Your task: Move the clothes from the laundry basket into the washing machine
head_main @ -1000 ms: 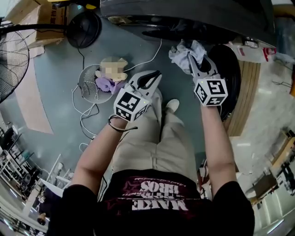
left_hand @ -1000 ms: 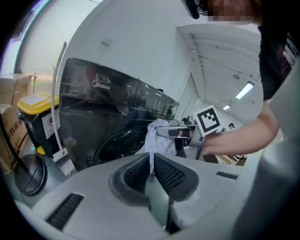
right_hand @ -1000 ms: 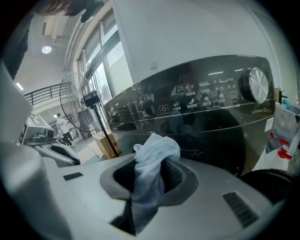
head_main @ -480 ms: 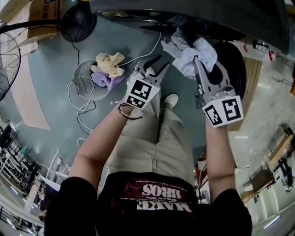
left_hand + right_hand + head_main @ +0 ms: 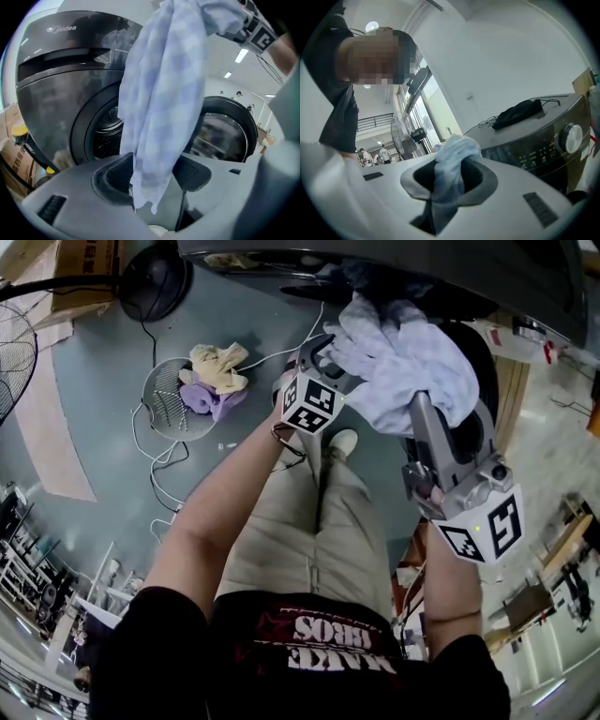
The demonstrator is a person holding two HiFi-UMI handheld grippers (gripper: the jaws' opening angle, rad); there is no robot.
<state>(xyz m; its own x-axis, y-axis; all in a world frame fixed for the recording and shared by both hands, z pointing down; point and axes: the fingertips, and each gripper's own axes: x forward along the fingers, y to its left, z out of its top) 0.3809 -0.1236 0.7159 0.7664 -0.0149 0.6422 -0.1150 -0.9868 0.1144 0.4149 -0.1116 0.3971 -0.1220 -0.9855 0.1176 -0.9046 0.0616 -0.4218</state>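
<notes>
**Item condition.** The cloth (image 5: 403,362) is a pale blue-and-white checked fabric, soft and heavily creased. It hangs in one long fold with a ragged lower tip.

**Right gripper** (image 5: 419,404). In the right gripper view I read the fingers pinched on a bunched end of the cloth (image 5: 452,159). A knot of it bulges just past the fingertips, and the remainder trails back between the jaws.

**Left gripper** (image 5: 323,348). In the left gripper view the fingers (image 5: 112,173) stand spread wide. The cloth (image 5: 164,103) hangs down from above into the gap between them. Its tip reaches level with the pads, which do not close on it. Beyond the fingertips stands the washing machine (image 5: 56,84), with its round door (image 5: 225,131) swung open to the right of the drum.

**Basket.** The laundry basket (image 5: 164,395) lies on the floor, well apart from and to the left of the left fingers. It holds a beige garment (image 5: 217,367) and a purple garment (image 5: 202,397).

**Change since the earlier frame.**
- The right gripper has risen, and the cloth, then a small wad at its fingertips, now drapes broadly.
- The left gripper, then pressed shut and clear of the cloth, now sits at the cloth's edge.
- The left jaws have just been opening.
</notes>
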